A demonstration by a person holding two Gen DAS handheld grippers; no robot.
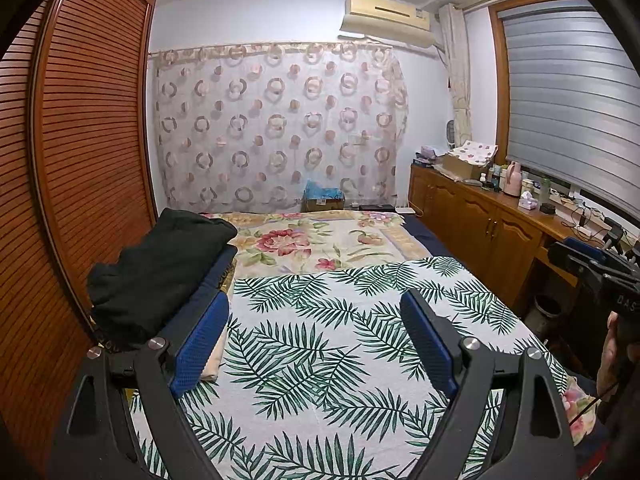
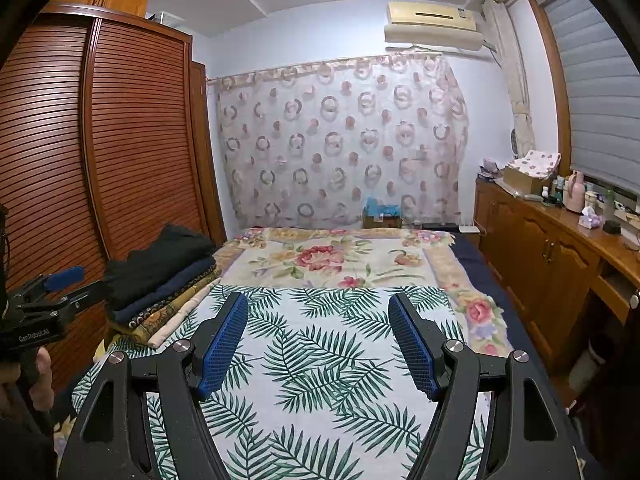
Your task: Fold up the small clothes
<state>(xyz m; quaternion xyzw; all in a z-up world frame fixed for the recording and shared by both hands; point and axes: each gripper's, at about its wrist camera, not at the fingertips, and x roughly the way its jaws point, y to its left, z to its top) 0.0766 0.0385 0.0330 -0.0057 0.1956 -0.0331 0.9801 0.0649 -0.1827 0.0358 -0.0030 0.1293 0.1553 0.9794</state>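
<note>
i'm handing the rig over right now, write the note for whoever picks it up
Left claw: open, holds nothing, above the palm-leaf cloth.
Right claw: open, holds nothing, above the same cloth.
Palm-leaf cloth lies spread flat on the bed, no fold in it yet.
Stack of folded clothes sits at the bed's left edge by the wardrobe, black piece on top.
Left to do: grip the cloth's edge, fold it, probably add it to the stack.
</note>
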